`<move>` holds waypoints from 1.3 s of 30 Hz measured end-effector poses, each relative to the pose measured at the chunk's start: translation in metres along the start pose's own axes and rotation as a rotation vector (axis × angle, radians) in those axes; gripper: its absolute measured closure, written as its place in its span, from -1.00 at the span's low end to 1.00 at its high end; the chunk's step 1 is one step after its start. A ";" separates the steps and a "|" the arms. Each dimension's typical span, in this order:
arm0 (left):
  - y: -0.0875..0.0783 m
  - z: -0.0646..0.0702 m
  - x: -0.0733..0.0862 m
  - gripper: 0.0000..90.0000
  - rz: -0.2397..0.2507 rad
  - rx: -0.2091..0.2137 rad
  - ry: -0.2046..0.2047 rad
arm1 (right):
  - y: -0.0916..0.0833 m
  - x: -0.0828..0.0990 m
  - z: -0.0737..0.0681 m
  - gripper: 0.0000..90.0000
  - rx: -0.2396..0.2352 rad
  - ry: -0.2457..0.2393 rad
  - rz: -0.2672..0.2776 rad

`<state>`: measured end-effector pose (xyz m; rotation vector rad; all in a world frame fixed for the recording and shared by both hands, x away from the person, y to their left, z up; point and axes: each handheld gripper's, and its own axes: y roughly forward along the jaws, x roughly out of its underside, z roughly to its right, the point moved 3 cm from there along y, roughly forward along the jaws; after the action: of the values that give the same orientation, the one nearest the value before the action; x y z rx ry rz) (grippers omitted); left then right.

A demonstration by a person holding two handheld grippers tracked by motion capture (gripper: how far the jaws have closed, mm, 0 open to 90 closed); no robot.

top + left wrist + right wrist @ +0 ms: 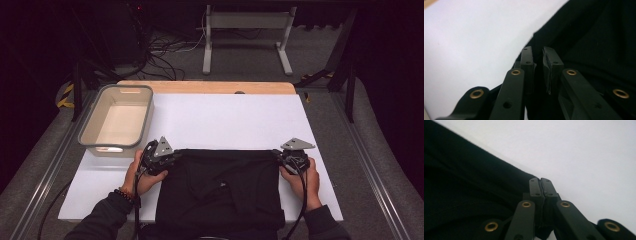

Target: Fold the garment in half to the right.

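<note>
High view shows a black garment (220,187) lying flat at the near edge of the table (230,120), and its far hem is held at both corners. Left gripper (161,159) is clamped on the left corner and right gripper (292,159) on the right corner; right gripper view shows its jaws pressed together on the cloth edge. To fold well, I think both hands must lift together and keep the hem tight and straight, so no wrinkle forms. Cloth looks soft, matte and dark, with some low creases. A beige bin (117,120) stands at the left edge of the table
</note>
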<state>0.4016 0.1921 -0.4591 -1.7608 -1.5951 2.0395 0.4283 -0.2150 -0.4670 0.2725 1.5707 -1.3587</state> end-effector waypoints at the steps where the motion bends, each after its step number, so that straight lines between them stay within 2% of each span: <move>1: 0.001 0.001 0.002 0.76 -0.012 0.002 0.007 | -0.002 0.000 0.001 0.97 0.006 0.006 0.008; 3: 0.003 0.003 0.006 0.76 -0.034 -0.001 0.015 | -0.004 0.000 0.004 0.97 0.009 0.014 0.015; 7: 0.001 0.005 0.011 0.69 -0.047 -0.012 0.002 | -0.005 0.001 0.005 0.97 0.020 0.017 0.021; 9: -0.002 0.004 0.014 0.60 -0.037 -0.019 -0.016 | -0.005 0.001 0.006 0.97 0.020 0.024 0.028; 12: -0.005 0.003 0.015 0.57 -0.020 -0.012 -0.022 | -0.005 0.001 0.006 0.96 0.011 0.022 0.036; 14: -0.007 0.004 0.012 0.48 0.004 -0.017 -0.013 | -0.005 0.001 0.005 0.96 0.005 0.018 0.037; 16: -0.006 0.004 0.008 0.32 0.017 -0.045 -0.002 | -0.005 0.000 0.004 0.92 0.000 0.009 0.040; 18: -0.005 0.004 0.004 0.12 0.038 -0.044 -0.005 | -0.005 0.000 0.004 0.83 -0.007 0.010 0.052; 20: -0.002 0.003 -0.002 -0.08 0.060 -0.061 -0.008 | -0.007 -0.001 0.006 0.68 0.011 0.021 0.067; 23: 0.006 -0.001 -0.010 -0.32 0.072 -0.057 -0.021 | -0.007 -0.003 0.009 0.27 -0.045 0.068 0.105; 25: 0.014 -0.003 -0.012 -0.38 0.055 -0.040 -0.032 | -0.004 -0.004 0.008 0.05 -0.084 0.064 0.101; 26: 0.019 -0.003 -0.013 -0.42 0.045 -0.044 -0.021 | -0.002 -0.005 0.008 -0.03 -0.089 0.043 0.092; 28: 0.029 -0.006 -0.013 -0.43 -0.005 -0.085 -0.009 | 0.004 -0.007 0.006 -0.18 -0.097 0.018 0.062; 30: 0.038 -0.010 -0.011 -0.45 -0.036 -0.066 -0.035 | 0.010 -0.008 0.005 -0.22 -0.112 -0.003 0.028; 32: 0.040 -0.013 -0.010 -0.45 -0.037 -0.046 -0.059 | 0.016 -0.008 0.005 -0.26 -0.090 -0.031 -0.024; 34: 0.039 -0.014 -0.009 -0.41 -0.039 -0.044 -0.067 | 0.020 -0.005 0.007 -0.27 -0.124 -0.007 -0.048; 35: 0.039 -0.014 -0.009 -0.37 -0.043 -0.038 -0.069 | 0.021 -0.004 0.008 -0.24 -0.137 0.008 -0.053; 36: 0.039 -0.013 -0.009 -0.29 -0.042 -0.014 -0.071 | 0.021 -0.004 0.008 -0.15 -0.146 0.016 -0.053; 39: 0.038 -0.012 -0.008 0.04 -0.042 0.038 -0.073 | 0.019 -0.003 0.005 0.16 -0.182 0.022 -0.058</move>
<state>0.4347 0.1769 -0.4770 -1.6451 -1.5857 2.1236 0.4457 -0.2118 -0.4754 0.1319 1.7199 -1.2506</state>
